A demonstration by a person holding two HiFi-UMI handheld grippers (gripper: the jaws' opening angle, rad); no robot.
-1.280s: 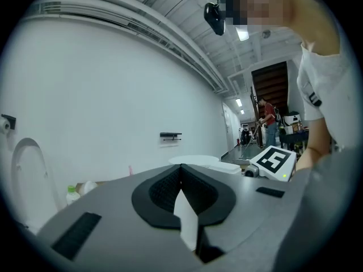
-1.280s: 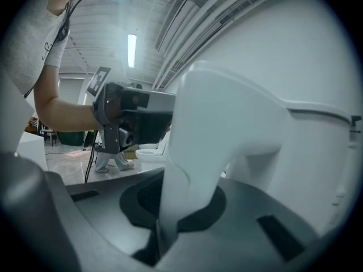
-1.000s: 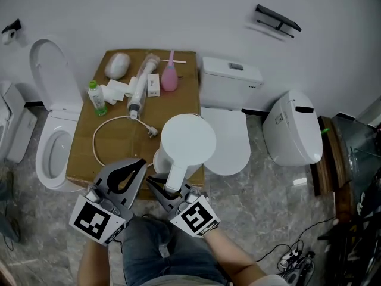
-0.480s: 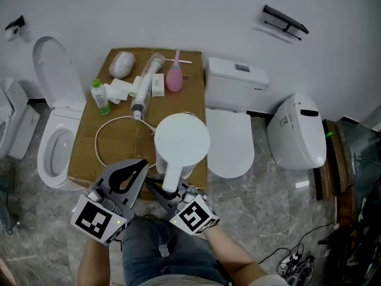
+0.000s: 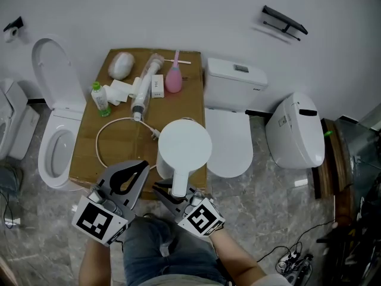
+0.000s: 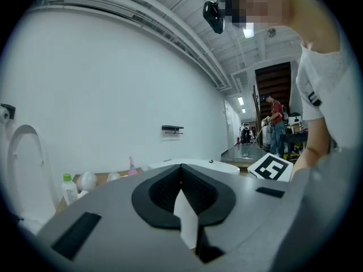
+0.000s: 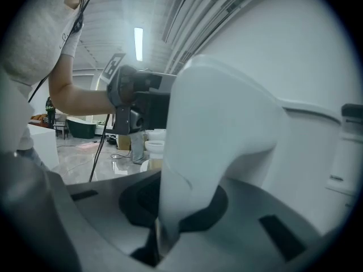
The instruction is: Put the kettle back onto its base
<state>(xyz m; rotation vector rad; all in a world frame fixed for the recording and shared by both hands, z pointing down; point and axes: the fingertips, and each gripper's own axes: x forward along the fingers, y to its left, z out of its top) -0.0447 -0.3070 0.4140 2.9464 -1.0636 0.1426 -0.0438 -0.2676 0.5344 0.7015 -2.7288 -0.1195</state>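
Observation:
The white kettle stands at the near edge of the cardboard-covered table, lid up and handle pointing toward me. Its base is hidden beneath it; a white cord loops away to the left. My right gripper has the handle between its jaws, which are opening while the pads still touch it. The handle fills the right gripper view as a tall white form rising from between the jaws. My left gripper hangs shut and empty just left of the kettle, level, as the left gripper view also shows.
At the table's far end lie a green-capped bottle, a clear tube, a pink bulb and a white pouch. An open toilet stands at the left. A cistern and another toilet stand at the right.
The kettle has shifted slightly and now covers the round white base that showed at its lower left a second ago. The left gripper has stayed put.

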